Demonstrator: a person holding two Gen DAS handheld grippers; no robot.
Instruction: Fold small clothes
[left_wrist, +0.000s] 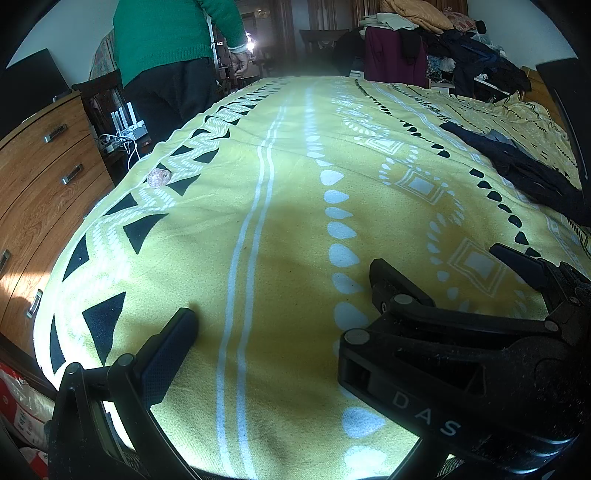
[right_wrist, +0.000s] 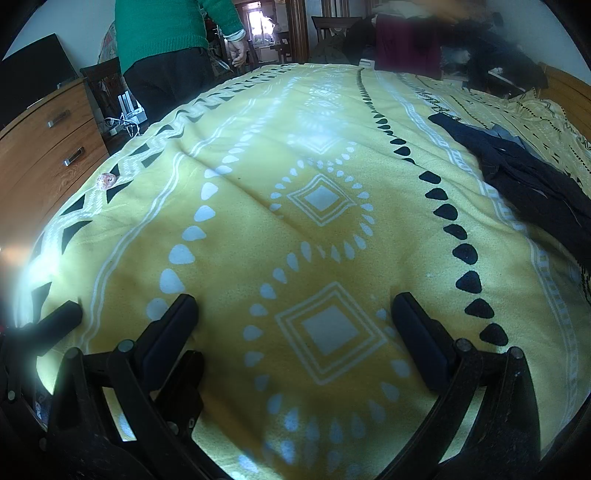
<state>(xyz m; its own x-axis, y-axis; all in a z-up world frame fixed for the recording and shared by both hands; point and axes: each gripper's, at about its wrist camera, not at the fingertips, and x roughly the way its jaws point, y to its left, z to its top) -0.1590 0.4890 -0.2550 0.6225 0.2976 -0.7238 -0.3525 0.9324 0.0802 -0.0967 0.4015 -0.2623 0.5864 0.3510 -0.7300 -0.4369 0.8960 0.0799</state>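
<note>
Right gripper (right_wrist: 295, 317) wide, empty – left gripper (left_wrist: 280, 295) wide | dark garment (right_wrist: 524, 177) far right | pink ball (right_wrist: 106, 181) left on blanket (right_wrist: 236, 229)

The bed's yellow blanket (right_wrist: 236, 236) is matt, slightly fuzzy woven cloth, and the dark garment (right_wrist: 524, 177) on it is soft matt fabric. The dresser (left_wrist: 40, 177) is glossy grained wood with brushed metal handles. The right gripper (right_wrist: 295, 317) is matt black plastic (dusty, its fingers (right_wrist: 170, 332) finely textured).

blanket (right_wrist: 258, 229): yellow (white diamonds, black drops) | garment (right_wrist: 524, 177): dark navy | sweater (left_wrist: 166, 33): green
</note>
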